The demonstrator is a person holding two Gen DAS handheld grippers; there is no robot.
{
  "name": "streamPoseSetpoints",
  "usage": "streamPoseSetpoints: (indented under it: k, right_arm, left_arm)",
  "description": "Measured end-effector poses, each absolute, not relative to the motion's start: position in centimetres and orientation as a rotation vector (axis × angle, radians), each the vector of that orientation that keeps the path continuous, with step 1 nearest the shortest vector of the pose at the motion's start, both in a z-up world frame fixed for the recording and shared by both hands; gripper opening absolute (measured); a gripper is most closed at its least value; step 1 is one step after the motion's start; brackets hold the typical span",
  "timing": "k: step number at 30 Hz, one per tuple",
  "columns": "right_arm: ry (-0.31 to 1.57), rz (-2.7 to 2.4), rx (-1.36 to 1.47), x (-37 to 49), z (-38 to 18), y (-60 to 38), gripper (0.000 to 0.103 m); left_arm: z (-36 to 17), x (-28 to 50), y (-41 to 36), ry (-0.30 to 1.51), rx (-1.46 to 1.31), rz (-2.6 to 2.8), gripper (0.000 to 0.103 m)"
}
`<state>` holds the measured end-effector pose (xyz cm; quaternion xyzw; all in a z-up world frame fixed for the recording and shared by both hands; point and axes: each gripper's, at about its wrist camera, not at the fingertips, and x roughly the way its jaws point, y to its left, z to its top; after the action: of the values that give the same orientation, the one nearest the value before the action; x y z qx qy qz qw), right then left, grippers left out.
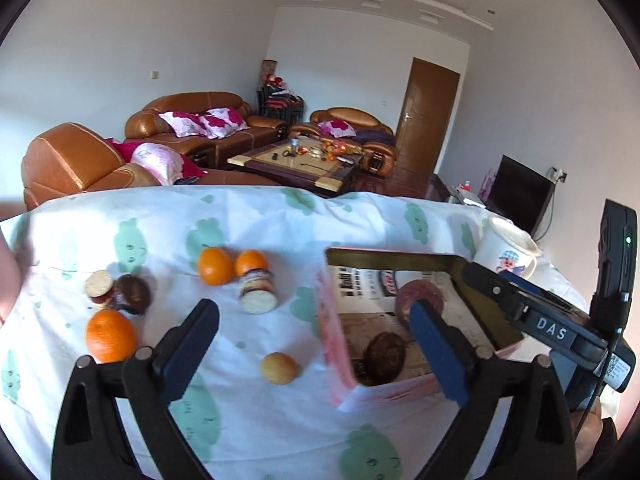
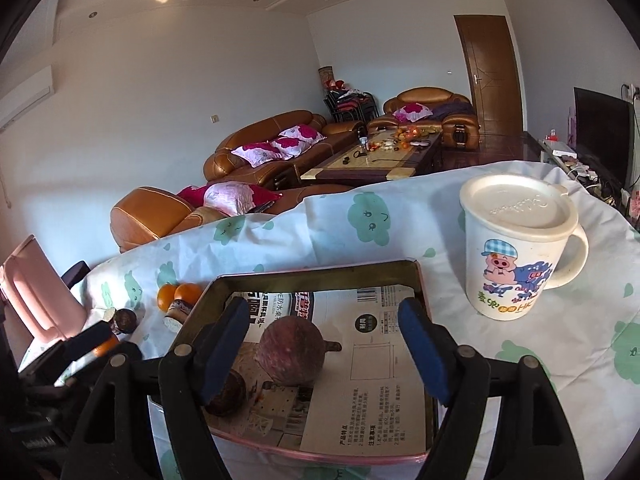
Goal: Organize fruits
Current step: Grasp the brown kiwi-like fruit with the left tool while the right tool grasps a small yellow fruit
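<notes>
A pink tin box (image 1: 340, 344) lined with printed paper holds a reddish-purple fruit (image 2: 290, 354) and a dark brown fruit (image 2: 226, 394). My right gripper (image 2: 324, 344) hangs open over the box, the purple fruit lying between its blue pads without touching them. My left gripper (image 1: 316, 344) stands open above the cloth at the box's left wall, nothing in it. Left of the box lie a small yellow fruit (image 1: 279, 368), three oranges (image 1: 215, 266) (image 1: 251, 262) (image 1: 109, 335) and a dark round fruit (image 1: 132, 294).
Two small jars (image 1: 258, 290) (image 1: 99, 286) lie among the fruit. A lidded white mug (image 2: 516, 248) with a cartoon pig stands right of the box. A white cloth (image 1: 248, 216) with green clouds covers the table. A pink object (image 2: 36, 292) stands at far left.
</notes>
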<state>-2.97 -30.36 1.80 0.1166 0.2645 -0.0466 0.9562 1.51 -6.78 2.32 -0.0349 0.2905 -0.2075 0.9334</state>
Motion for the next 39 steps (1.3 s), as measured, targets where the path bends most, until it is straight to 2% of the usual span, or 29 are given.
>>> streamPoseSetpoints:
  k: [11,17,19,21,24,26,28,32,37,39]
  right_arm:
    - [0.491,0.043,-0.004,-4.1,2.4,-22.2,0.078]
    - [0.584,0.232,-0.154,-2.5,2.1,-15.9,0.075]
    - [0.640,0.278,-0.249,-1.5,1.6,-13.7,0.061]
    - [0.694,0.306,-0.335,-0.5,1.0,-12.2,0.054]
    - [0.774,0.340,-0.411,1.1,0.0,-10.8,0.053]
    - [0.837,0.346,-0.456,2.2,-1.0,-10.4,0.049]
    - [0.904,0.344,-0.502,3.2,-2.3,-9.9,0.032]
    - [0.945,0.339,-0.639,3.8,-3.6,-8.8,0.029]
    - [0.975,0.328,-0.683,3.4,-3.4,-8.7,0.027]
    - [0.931,0.315,-0.640,2.6,-2.6,-9.3,0.027]
  left_arm:
    - [0.3,2.9,4.1,0.664,-0.067,-0.101,0.098]
    - [-0.2,3.2,7.0,0.724,-0.085,-0.081,0.098]
    - [-0.3,3.1,7.6,0.740,-0.067,-0.075,0.098]
    - [-0.5,3.3,8.4,0.760,-0.060,-0.067,0.098]
    - [-0.7,3.3,9.4,0.783,-0.091,-0.064,0.098]
    - [-0.6,3.3,9.9,0.788,-0.105,-0.068,0.097]
    - [-0.5,3.3,10.0,0.786,-0.103,-0.063,0.097]
    - [-0.5,3.3,9.9,0.791,-0.104,-0.076,0.097]
    - [-0.7,3.1,9.1,0.801,-0.087,-0.136,0.096]
    - [-0.8,3.0,8.3,0.804,-0.076,-0.172,0.095]
